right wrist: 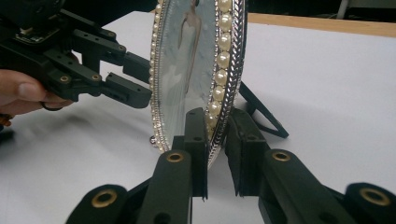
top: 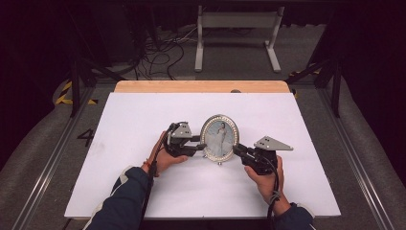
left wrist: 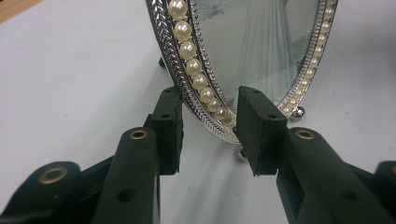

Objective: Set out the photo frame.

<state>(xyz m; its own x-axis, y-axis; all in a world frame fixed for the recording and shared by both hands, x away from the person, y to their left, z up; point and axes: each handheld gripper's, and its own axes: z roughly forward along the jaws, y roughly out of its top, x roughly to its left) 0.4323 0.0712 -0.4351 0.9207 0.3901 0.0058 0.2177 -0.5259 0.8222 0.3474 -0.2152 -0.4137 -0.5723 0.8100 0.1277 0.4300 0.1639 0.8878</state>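
Oval photo frame (top: 219, 138), silver rim set with pearl beads, glass over a picture. Stands upright near the middle of the white desk (top: 143, 115), propped by a dark strut behind, small ball feet at the bottom. Likely light but fragile: glass face, glued-on beads, thin metal edge. Stiff, so no give under a squeeze; polished rim probably slippery, and a hard pinch could crack the glass or knock beads loose. Best held by the rim at both sides, low down, pads flat across front and back, with gentle even pressure. Top-heavy on that strut, so a push from one side alone could tip it.

Left tool (top: 197, 147) at the frame's left edge, low on the rim. In the left gripper view, left tool (left wrist: 208, 123) with jaws apart, the beaded rim (left wrist: 201, 81) passing between them; one pad behind the rim, one in front of the glass, neither clearly pressing.

Right tool (top: 238, 149) at the frame's right edge, also low. In the right gripper view, right tool (right wrist: 217, 140) straddling the rim edge-on, jaws narrow with the beads between; looks close to contact, yet cannot tell whether actually clamped. Left tool (right wrist: 128, 79) visible farther off on the opposite edge, with a hand (right wrist: 21, 95) behind it.

Frame thus sits between both tools, feet on the desk.
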